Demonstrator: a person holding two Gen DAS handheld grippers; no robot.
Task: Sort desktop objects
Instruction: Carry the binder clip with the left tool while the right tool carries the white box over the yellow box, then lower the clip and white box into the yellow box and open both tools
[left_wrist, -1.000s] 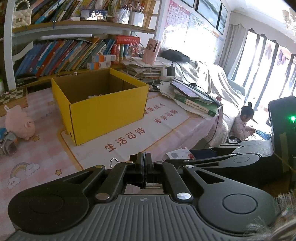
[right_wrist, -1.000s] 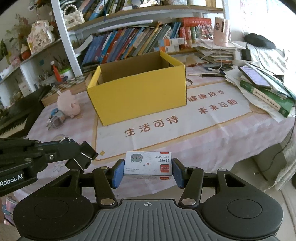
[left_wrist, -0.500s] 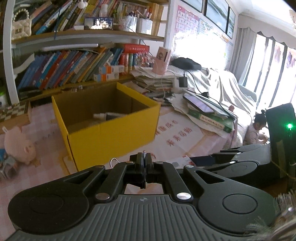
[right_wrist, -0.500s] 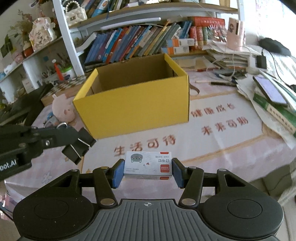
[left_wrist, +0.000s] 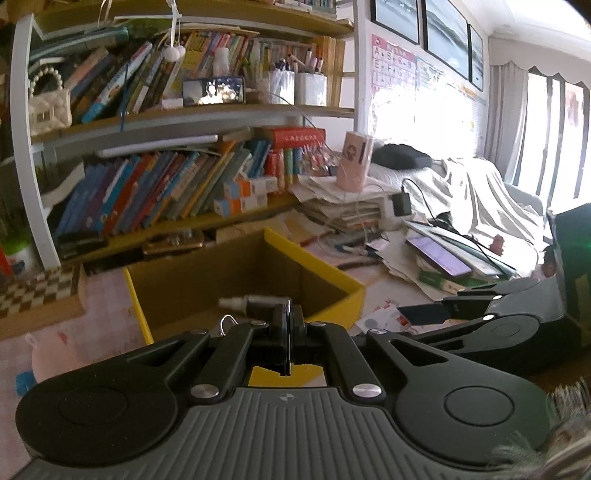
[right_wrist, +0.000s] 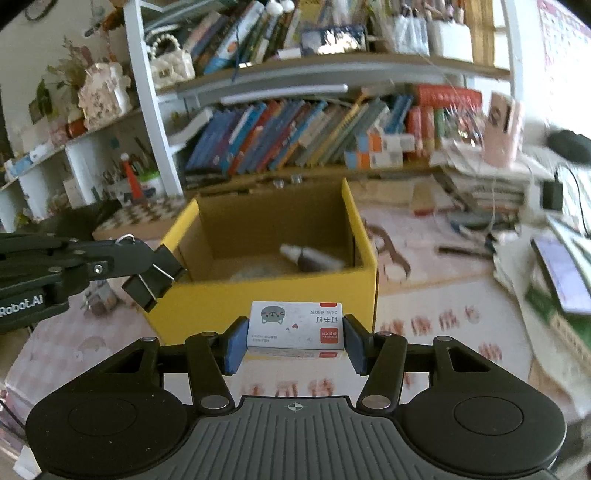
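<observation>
Daylight floods in from the windows to the right of the left tongs, blowing out the wall there to white glare. The bookshelf beyond the right tongs is smeared by motion blur, worst at the far right. Both fisheye views bend straight lines and darken at the corners.
</observation>
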